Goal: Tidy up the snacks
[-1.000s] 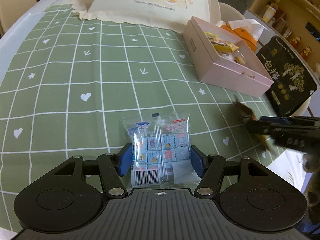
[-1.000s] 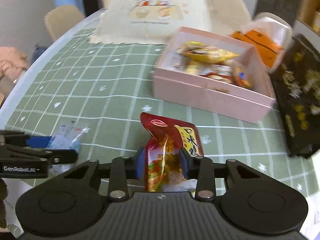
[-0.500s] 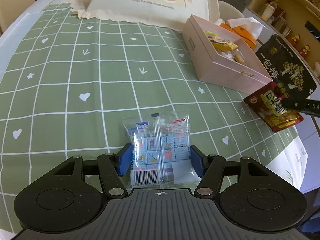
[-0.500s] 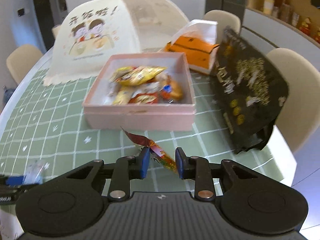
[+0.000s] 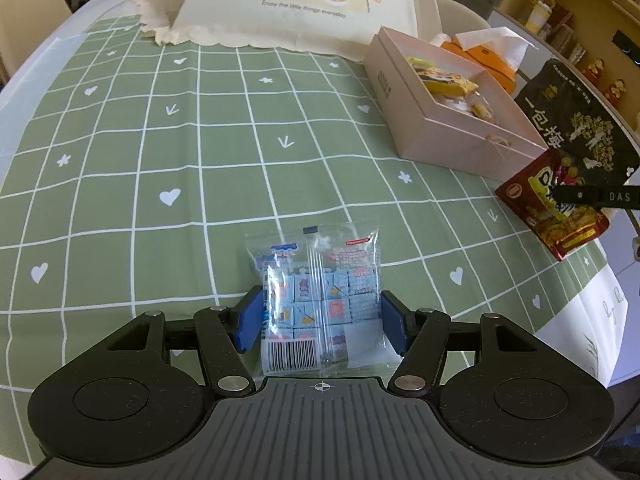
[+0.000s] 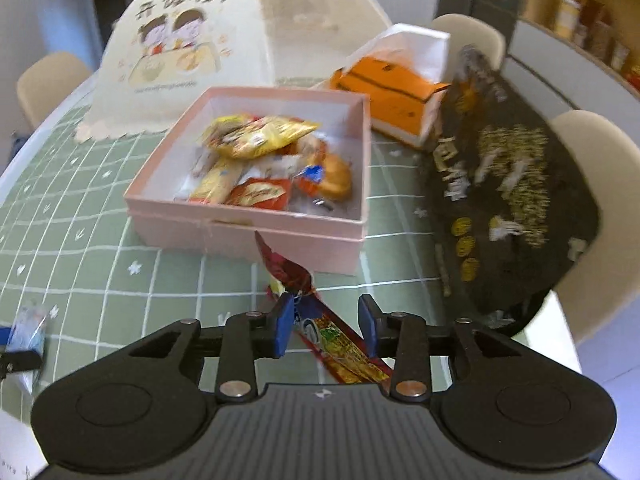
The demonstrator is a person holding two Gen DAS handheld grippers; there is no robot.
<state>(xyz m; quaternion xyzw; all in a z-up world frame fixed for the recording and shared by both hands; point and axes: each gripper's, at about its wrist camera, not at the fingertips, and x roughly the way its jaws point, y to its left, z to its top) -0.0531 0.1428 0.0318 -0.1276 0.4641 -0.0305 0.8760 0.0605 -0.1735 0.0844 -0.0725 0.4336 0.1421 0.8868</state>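
Note:
My left gripper (image 5: 320,320) is open around a clear packet of blue candies (image 5: 318,292) that lies flat on the green checked tablecloth. My right gripper (image 6: 326,326) is shut on a red snack packet (image 6: 320,320), held edge-on above the table just in front of the pink box (image 6: 248,236). From the left wrist view the red packet (image 5: 554,208) hangs near the box's (image 5: 448,132) near corner. The box holds several wrapped snacks (image 6: 260,136).
A black snack bag (image 6: 508,192) stands right of the box. An orange tissue box (image 6: 392,92) sits behind it. A cream food cover (image 5: 296,0) stands at the back. The table edge runs close on the right (image 5: 600,304). Chairs surround the table.
My right gripper has lifted the red packet off the cloth, turned it edge-on and carried it toward the pink box. The left gripper and the candy packet have not moved.

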